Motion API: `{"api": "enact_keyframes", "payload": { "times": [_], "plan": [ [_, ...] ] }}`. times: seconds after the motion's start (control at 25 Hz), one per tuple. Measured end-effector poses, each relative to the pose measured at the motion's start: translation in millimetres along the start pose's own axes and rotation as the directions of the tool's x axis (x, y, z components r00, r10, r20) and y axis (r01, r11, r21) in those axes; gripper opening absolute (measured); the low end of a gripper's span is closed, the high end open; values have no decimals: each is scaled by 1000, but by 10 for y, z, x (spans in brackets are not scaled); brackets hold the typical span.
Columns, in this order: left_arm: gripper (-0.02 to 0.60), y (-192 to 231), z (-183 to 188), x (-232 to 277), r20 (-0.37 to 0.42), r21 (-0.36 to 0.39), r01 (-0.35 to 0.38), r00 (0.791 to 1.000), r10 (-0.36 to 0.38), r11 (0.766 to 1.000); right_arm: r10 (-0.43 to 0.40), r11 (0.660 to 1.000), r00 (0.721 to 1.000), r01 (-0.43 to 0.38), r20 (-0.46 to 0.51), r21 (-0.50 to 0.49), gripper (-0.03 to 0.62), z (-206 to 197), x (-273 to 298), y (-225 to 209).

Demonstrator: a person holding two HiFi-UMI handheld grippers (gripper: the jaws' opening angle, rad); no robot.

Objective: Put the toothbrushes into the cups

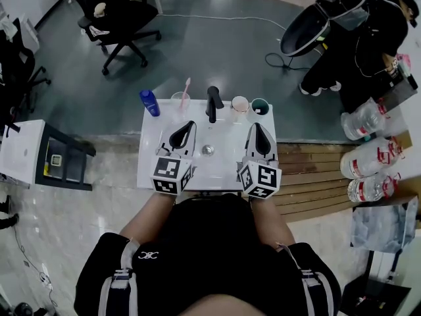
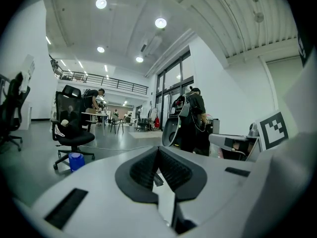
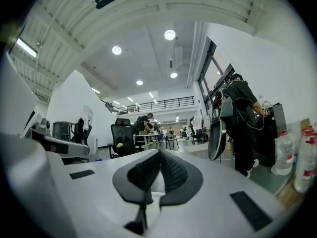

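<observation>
nearby, left gripper (image 1: pixel 184 133) and right gripper (image 1: pixel 260 137) side by side, level over glossy white basin (image 1: pixel 223 170); ribbed black jaws together, nothing held. farther: pink toothbrush (image 1: pixel 186 87) standing in clear cup (image 1: pixel 180 101); round pink cup (image 1: pixel 240 104), teal cup (image 1: pixel 260 106) just right of black faucet (image 1: pixel 213 103).

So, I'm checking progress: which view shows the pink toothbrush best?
Head view: the pink toothbrush stands in the clear cup at the back of the sink. Neither gripper view shows it; both look out across the room.

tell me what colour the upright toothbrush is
Pink; the toothbrush shows best in the head view.
</observation>
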State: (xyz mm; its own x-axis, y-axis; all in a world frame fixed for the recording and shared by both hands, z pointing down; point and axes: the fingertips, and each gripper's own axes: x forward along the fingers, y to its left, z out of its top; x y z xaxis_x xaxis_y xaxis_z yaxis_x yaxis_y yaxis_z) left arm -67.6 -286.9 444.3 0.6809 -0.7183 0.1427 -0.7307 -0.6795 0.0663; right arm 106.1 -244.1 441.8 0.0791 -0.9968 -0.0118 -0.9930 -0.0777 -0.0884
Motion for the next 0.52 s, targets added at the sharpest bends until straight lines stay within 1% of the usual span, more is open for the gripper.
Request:
{"api": "enact_keyframes", "payload": {
  "times": [0.52],
  "plan": [
    [12,-5,-9,-51,-7,0,16,1000,-16,1000,19,1000,1000,-19,-13,-7,14,-30,-1,106]
  ]
}}
